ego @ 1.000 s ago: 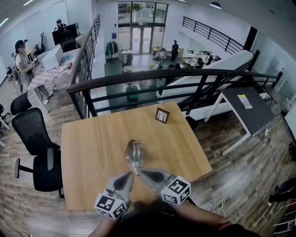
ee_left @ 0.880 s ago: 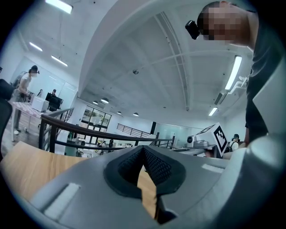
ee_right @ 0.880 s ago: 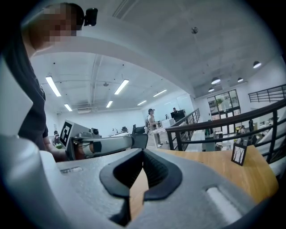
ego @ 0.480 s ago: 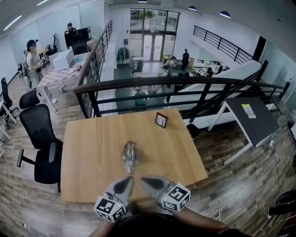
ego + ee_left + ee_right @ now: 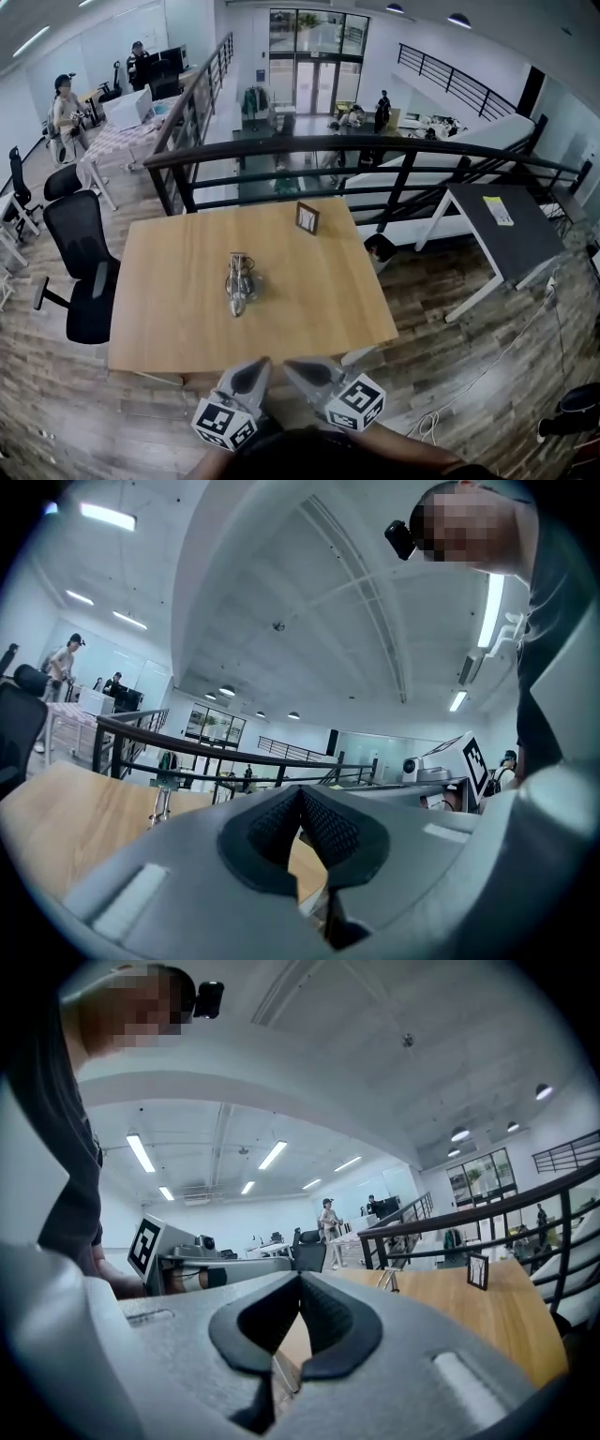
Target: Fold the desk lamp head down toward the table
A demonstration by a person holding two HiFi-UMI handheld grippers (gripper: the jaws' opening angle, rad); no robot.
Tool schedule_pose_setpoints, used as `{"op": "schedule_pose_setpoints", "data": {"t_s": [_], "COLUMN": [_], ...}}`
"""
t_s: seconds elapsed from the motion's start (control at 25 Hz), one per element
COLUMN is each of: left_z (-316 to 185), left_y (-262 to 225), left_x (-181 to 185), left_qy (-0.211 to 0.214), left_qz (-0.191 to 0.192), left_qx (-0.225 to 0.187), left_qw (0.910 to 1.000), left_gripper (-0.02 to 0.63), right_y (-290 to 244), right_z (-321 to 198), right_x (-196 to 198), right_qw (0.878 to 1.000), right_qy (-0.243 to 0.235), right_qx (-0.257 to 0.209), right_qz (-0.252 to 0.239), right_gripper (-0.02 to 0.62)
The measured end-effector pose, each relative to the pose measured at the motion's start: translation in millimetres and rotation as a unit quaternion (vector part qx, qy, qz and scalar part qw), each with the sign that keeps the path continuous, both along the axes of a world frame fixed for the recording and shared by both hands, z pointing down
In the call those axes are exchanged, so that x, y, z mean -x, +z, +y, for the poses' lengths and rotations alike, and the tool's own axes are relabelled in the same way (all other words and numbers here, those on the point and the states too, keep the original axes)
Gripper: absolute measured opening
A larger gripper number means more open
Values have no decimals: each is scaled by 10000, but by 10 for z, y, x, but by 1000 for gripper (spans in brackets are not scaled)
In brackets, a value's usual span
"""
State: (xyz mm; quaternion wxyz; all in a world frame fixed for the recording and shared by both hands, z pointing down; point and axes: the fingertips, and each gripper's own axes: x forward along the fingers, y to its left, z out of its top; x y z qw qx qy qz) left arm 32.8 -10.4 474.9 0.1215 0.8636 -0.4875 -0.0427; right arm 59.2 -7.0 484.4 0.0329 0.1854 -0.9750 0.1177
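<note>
Fingers [image 5: 328,832] pressed together, holding nothing, on my left gripper [image 5: 261,366] and right gripper [image 5: 291,366], well short of the silver metal desk lamp [image 5: 238,281]; reaching it seems next.

Moulded in matt pale grey, both the left tongs [image 5: 255,367] and the right tongs [image 5: 292,366], each narrowing to a blunt nose, lined inside with black ribbed pads [image 5: 328,827] and marked on either cheek with a shallow oblong recess. Capped at the rear by the left cube [image 5: 225,419] and the right cube [image 5: 357,397], both white, with a black square marker printed on every visible face. Dressed in a dark short-sleeved top [image 5: 553,611], with a small black camera [image 5: 208,997] worn at the head.
</note>
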Motion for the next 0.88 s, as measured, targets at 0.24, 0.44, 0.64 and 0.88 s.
{"op": "schedule_pose_setpoints", "data": {"t_s": [0.24,0.44,0.64,0.88], "left_z": [446,620,680,670], "left_y": [79,-77,-82,-64], "left_x": [-413,-508,-589,-546], "left_qy": [-190,-374,-372,-497], "left_qz": [-1,-191,-248,-241], "left_qx": [64,47,-32,-212], "left_qw": [9998,9991,9990,9982], "left_gripper": [2,2,2,2], "right_y": [76,-19,-80,-105], "right_z": [415,594,641,690], "right_x": [-325,-427,-482,-403], "right_qw": [9999,9997,9993,9985], "right_qy": [-147,-226,-279,-427], "right_qx": [57,-84,-110,-295], "right_qz": [-28,-109,-203,-179], "right_gripper": [5,4,3,3]}}
